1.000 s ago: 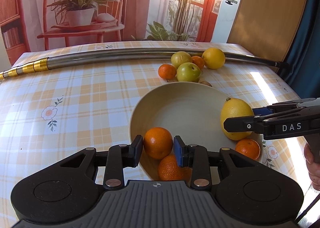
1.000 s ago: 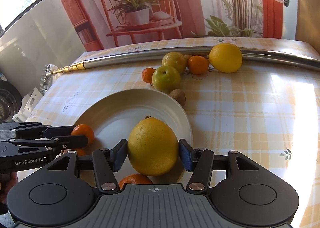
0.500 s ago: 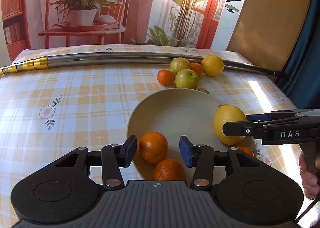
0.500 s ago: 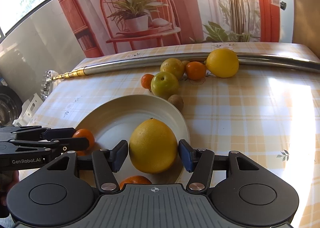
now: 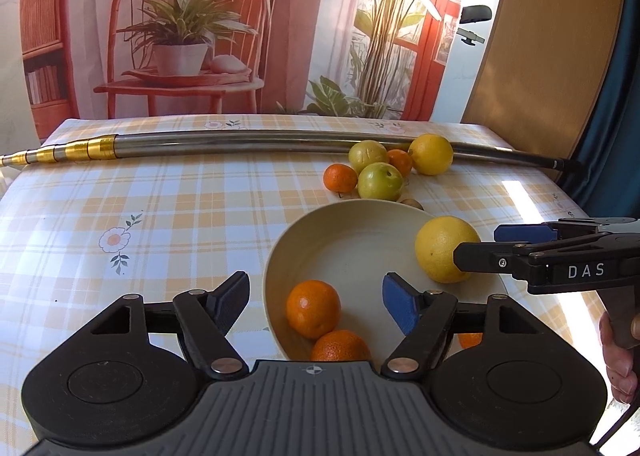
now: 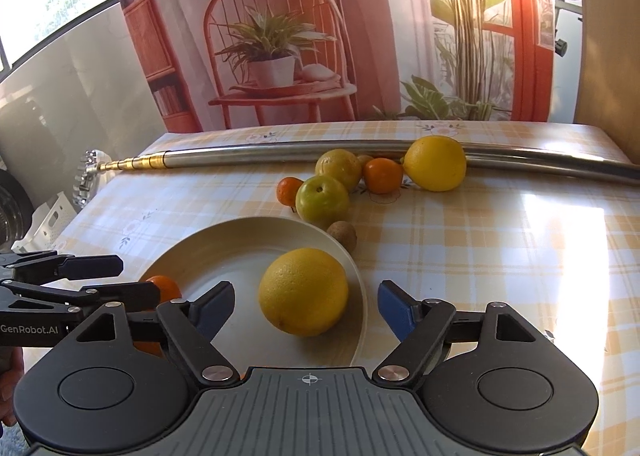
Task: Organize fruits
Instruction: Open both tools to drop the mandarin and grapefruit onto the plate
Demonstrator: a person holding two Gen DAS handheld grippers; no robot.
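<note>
My left gripper (image 5: 316, 298) has its fingers spread wide, with nothing between the pads. An orange (image 5: 313, 309) sits in the gap between them, touching neither, on the near-left side of the cream bowl (image 5: 352, 228). A second orange (image 5: 340, 346) lies just in front of it, half hidden by my gripper's body.

My right gripper (image 6: 306, 306) is also spread wide and empty. The big yellow citrus (image 6: 303, 292) (a large lemon or a grapefruit, I cannot tell which) rests in the bowl (image 6: 362, 296) against its right rim, between the two fingers and clear of both. From the left camera I see the same fruit (image 5: 446, 249) with the right gripper's black finger (image 5: 488, 260) crossing in front of it; whether they touch there I cannot tell.

The other fruits sit in a cluster on the checked tablecloth (image 6: 480, 248) beyond the bowl: a green apple (image 6: 322, 196), a yellowish apple (image 6: 339, 168) behind it, a small orange (image 6: 289, 190) to the left, another orange (image 6: 382, 175) and a lemon (image 6: 436, 163) to the right. The lemon lies against a long metal pole (image 6: 260, 158) running across the table. A small brown fruit (image 6: 343, 234), perhaps a kiwi, lies just beside the bowl's far rim.
</note>
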